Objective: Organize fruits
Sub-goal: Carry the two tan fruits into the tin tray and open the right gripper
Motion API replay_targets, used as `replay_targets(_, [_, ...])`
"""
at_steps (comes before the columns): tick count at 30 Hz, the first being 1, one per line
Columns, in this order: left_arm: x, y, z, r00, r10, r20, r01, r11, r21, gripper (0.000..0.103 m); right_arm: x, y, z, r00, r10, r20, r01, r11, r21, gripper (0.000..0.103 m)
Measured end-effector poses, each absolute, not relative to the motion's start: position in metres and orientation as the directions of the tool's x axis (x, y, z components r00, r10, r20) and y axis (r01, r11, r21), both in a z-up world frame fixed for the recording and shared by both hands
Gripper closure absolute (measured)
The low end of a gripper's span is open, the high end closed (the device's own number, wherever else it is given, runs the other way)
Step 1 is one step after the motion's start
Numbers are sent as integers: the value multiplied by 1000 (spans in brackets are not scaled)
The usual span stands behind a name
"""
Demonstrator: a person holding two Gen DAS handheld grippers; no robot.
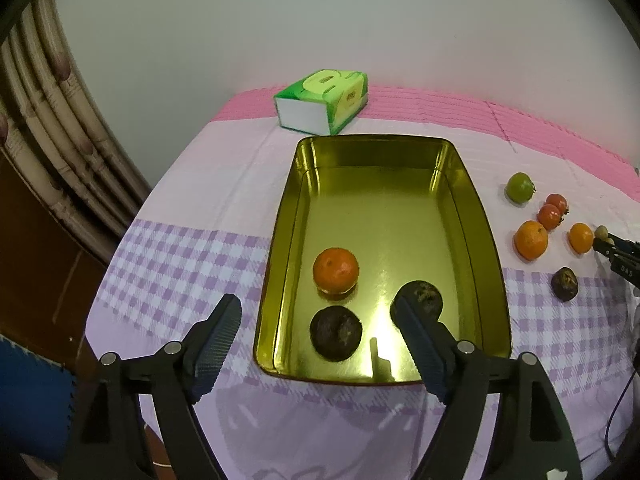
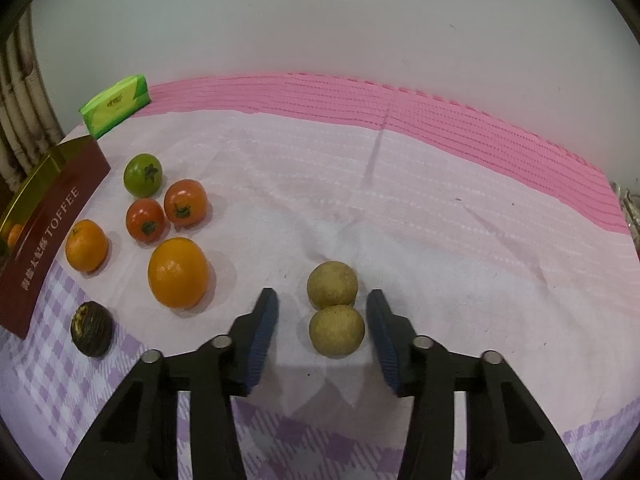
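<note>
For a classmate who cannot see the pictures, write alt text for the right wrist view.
The right gripper, jaws open, straddles the nearer of two touching tan round fruits on a pink and lilac cloth. To the left lie two oranges, two red tomatoes, a green tomato and a dark fruit beside a tin marked TOFFEE.

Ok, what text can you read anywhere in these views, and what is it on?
"TOFFEE": white letters on the dark red outer wall of the gold tin.
Chinese characters beside it on the same wall: too small to read.
Print on the green tissue pack: blurred, unreadable.
Nothing else carries text.
</note>
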State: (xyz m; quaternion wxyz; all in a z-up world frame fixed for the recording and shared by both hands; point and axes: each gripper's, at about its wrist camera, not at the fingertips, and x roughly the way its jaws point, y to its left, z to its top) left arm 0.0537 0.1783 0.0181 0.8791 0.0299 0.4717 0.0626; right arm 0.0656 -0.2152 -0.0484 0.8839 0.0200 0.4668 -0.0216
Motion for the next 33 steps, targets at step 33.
replay_targets(33, [37, 235, 26, 542, 173, -822, -302, 953, 2, 1, 74, -78, 32, 600, 210, -772, -197, 974, 112, 76])
